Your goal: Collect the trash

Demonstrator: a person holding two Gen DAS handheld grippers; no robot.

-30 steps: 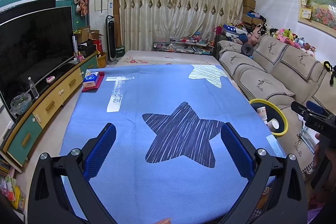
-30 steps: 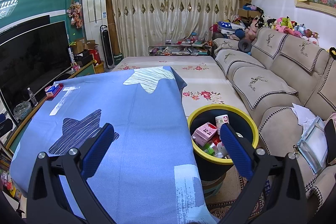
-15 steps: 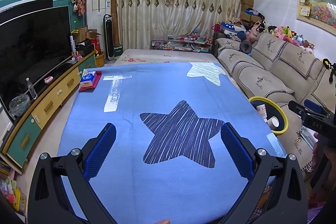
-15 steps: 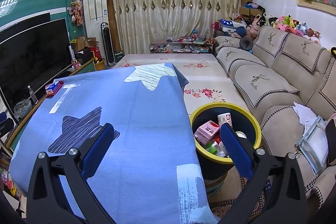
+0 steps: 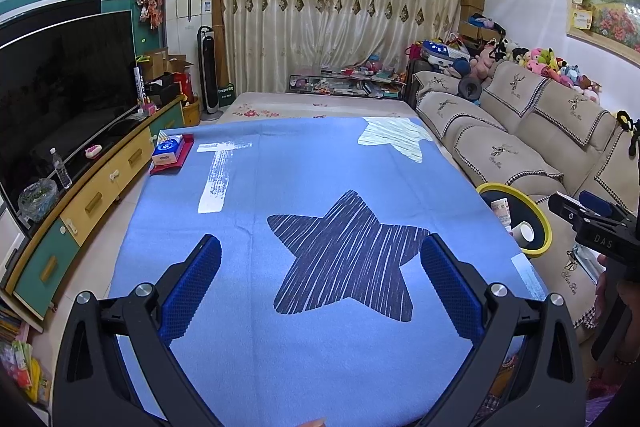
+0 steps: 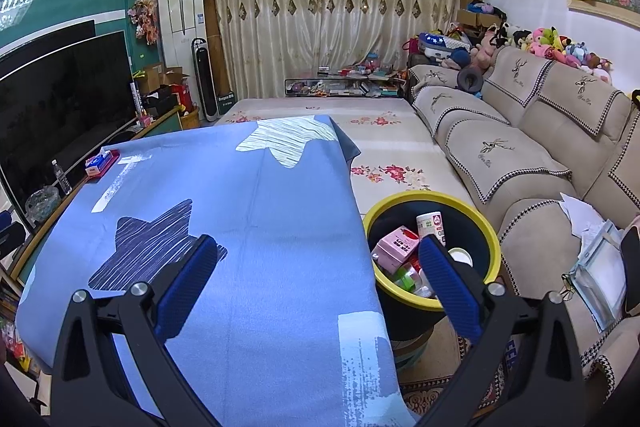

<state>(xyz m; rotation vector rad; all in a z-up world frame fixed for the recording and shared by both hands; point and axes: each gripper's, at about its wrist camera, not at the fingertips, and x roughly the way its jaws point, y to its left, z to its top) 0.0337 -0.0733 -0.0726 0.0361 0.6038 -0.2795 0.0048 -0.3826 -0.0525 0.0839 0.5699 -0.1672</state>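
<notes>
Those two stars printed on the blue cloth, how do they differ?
The dark star is navy with thin pale streaks; the pale star is whitish with fine grey lines. The dark star sits whole in the cloth's middle, near the grippers; the pale star lies at the far corner, where the cloth's edge cuts it off. Both are streaky, hand-drawn-looking five-pointed prints.

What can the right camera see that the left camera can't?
Only the right camera looks down into the bin: a pink box and a green bottle lie inside, and papers sit on the sofa.

Only the left camera shows the other tool from the side and the whole dark star.

Both show the blue cloth, the bin, the TV, the curtains and the tissue box. Each tool, left and right, is open and holds nothing.
</notes>
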